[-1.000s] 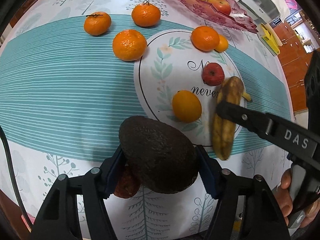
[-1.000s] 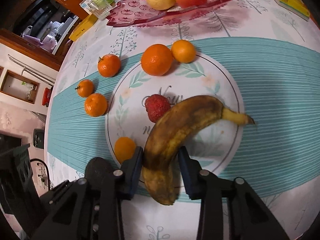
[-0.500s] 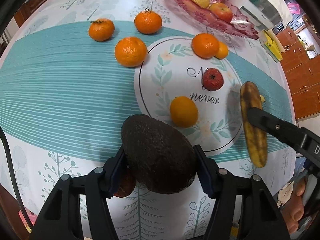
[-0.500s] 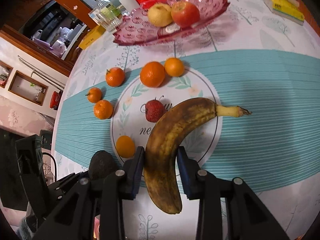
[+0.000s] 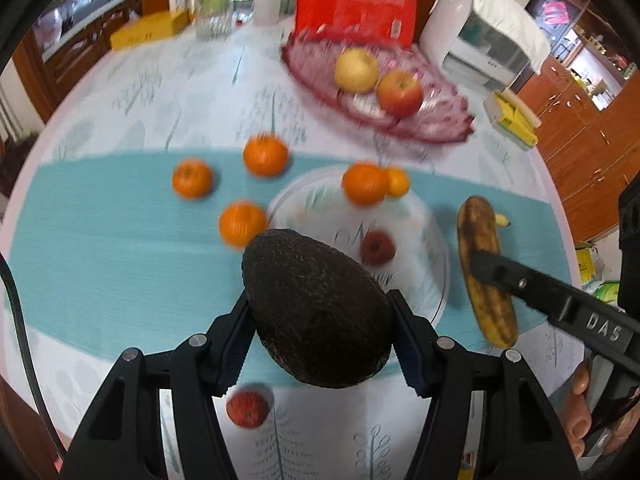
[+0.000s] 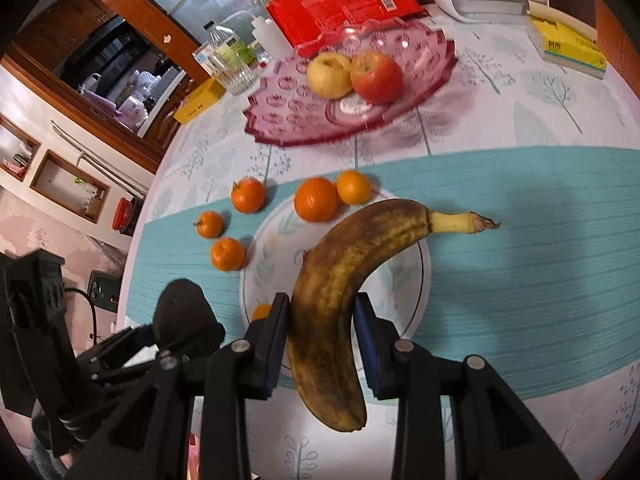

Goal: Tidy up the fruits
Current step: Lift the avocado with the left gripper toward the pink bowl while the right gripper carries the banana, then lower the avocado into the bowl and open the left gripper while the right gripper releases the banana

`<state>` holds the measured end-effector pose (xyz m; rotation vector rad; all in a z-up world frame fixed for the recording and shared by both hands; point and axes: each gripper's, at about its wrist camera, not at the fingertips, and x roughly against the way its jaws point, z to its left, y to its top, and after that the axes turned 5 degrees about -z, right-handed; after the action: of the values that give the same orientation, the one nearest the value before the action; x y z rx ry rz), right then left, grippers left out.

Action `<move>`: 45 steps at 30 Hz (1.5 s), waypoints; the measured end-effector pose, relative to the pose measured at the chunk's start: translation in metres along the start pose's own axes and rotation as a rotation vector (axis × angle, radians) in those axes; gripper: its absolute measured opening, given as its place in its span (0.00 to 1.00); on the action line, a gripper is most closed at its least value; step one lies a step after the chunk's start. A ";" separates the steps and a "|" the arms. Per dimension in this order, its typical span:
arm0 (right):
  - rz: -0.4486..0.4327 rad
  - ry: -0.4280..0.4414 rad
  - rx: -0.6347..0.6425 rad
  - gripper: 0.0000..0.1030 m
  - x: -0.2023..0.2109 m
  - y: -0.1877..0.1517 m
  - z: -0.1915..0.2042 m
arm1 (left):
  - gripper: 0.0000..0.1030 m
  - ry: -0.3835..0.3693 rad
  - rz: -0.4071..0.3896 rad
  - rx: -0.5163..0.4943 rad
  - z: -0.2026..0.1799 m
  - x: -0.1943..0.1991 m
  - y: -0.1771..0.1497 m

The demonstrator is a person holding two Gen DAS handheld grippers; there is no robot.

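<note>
Above the desk (image 6: 520,280), the left hand-held gripper (image 5: 320,332) is clasping the avocado (image 5: 318,308) while the right hand-held gripper (image 6: 322,336) is clenching the banana (image 6: 344,292), seemingly both lifted clear.

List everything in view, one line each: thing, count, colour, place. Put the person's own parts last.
avocado: one, dark, between the left gripper's pads.
banana: one, brown-spotted yellow, between the right gripper's pads.
oranges: six showing, orange, on the teal stripe and the printed circle; one mostly hidden in the right wrist view.
small red fruits: two, red, one on the circle, one near the table edge.
glass dish: one, pink, far side of the table.
pear: one, yellow, in the dish.
apple: one, red, beside the pear.
red package: one, behind the dish.
yellow boxes: two, table edges.
left gripper: black, shut on the avocado.
right gripper: black, shut on the banana.
hand: one, on the right gripper's handle.
</note>
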<state>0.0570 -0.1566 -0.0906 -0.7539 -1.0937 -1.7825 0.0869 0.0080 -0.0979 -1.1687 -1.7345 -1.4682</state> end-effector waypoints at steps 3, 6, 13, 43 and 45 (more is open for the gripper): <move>-0.026 0.009 0.002 0.32 0.008 0.015 0.002 | 0.60 0.000 -0.050 -0.043 -0.011 0.011 0.027; -0.055 0.014 0.003 0.32 0.017 0.037 0.004 | 0.60 0.002 -0.092 -0.086 -0.016 0.017 0.055; -0.146 0.013 0.007 0.32 0.031 0.107 0.010 | 0.60 0.004 -0.142 -0.152 -0.038 0.004 0.113; -0.133 -0.050 -0.104 0.32 -0.088 0.211 -0.013 | 0.77 0.027 -0.060 -0.124 -0.032 -0.127 0.181; -0.130 -0.047 -0.097 0.32 -0.092 0.213 -0.008 | 0.83 0.043 -0.099 -0.122 -0.027 -0.117 0.184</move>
<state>0.2883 -0.1764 -0.0929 -0.8018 -1.1154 -1.9476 0.2997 -0.0453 -0.1075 -1.1177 -1.7161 -1.6667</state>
